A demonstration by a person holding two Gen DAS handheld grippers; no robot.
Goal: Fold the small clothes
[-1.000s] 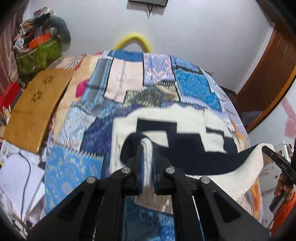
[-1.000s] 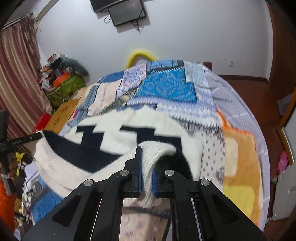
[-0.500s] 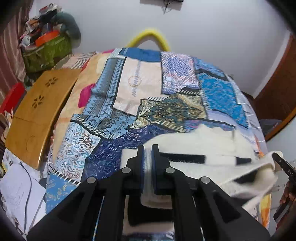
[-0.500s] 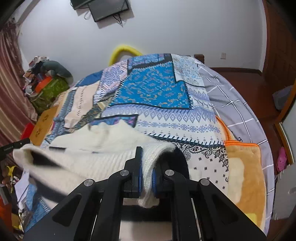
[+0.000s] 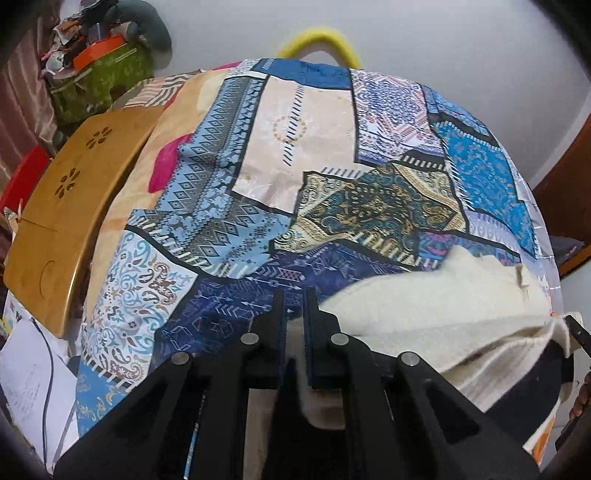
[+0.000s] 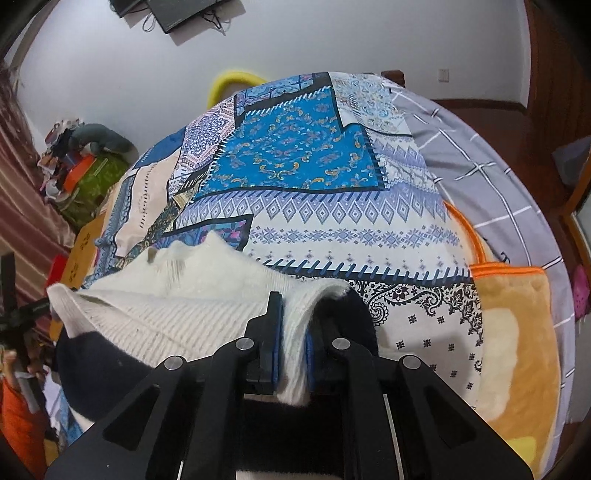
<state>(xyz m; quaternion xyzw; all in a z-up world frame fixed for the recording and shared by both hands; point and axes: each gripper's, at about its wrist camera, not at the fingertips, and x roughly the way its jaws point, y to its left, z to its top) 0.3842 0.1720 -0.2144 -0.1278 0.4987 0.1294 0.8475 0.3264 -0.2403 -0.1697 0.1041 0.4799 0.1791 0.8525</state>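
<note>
A cream and navy knitted sweater [image 6: 207, 295] lies folded over on the near end of a patchwork quilt [image 5: 280, 177], its cream underside uppermost and its navy part hanging at the near edge. The left gripper [image 5: 293, 306] pinches a cream edge of the sweater between its blue-padded fingers [image 5: 281, 332], which stand almost together. The right gripper [image 6: 293, 321] pinches another cream ribbed edge; its jaws have just eased slightly apart, yet the knit is clamped between the pads and curls over the right-hand finger. Between the two grippers the sweater sags in a loose fold onto the quilt. Beyond the quilt's far end a yellow curved bar [image 5: 317, 38] stands against a white wall [image 6: 332, 33]. Beside the quilt, on the left gripper's side, lies a wooden board [image 5: 70, 206] with flower-shaped cut-outs, and farther off a green bag [image 5: 103, 85] heaped with clutter. On the opposite side an orange-edged blanket [image 6: 517, 332] overlaps the quilt, with a grey checked sheet [image 6: 480, 155] beyond it.
</note>
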